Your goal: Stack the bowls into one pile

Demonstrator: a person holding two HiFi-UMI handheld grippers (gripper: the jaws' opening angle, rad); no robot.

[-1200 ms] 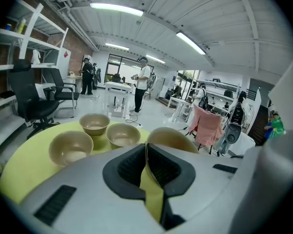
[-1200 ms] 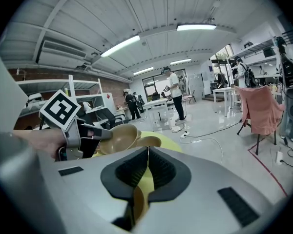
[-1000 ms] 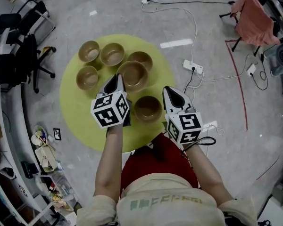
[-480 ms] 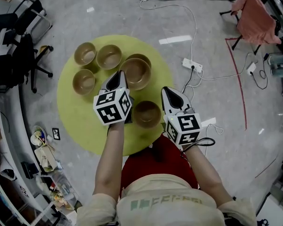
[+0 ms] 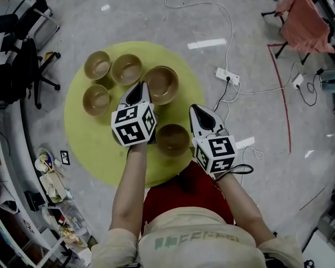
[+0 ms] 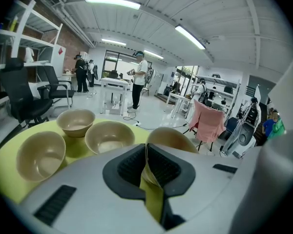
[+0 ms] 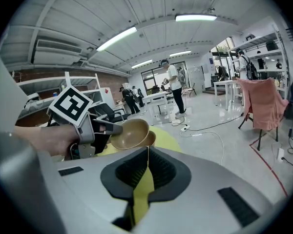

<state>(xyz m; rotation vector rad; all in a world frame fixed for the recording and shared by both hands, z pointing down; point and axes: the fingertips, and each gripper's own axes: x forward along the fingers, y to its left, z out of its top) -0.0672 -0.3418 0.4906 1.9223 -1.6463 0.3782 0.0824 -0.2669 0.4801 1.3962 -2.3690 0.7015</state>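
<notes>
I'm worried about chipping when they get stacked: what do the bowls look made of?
The bowls look like plastic or melamine, tan with a dull sheen: thin, even rims and soft reflections inside. Glazed ceramic can't be ruled out.

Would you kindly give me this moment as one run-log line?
left claw: shut on round tan bowl rim | right claw: shut, empty | stacking: unfinished

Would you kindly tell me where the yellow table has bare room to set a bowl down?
The widest bare patch is the near-left part of the table, between the left-front bowl, the left gripper and the rim. A narrower strip runs along the right rim beside the held bowl. The far-left bowls are crowded together.
</notes>
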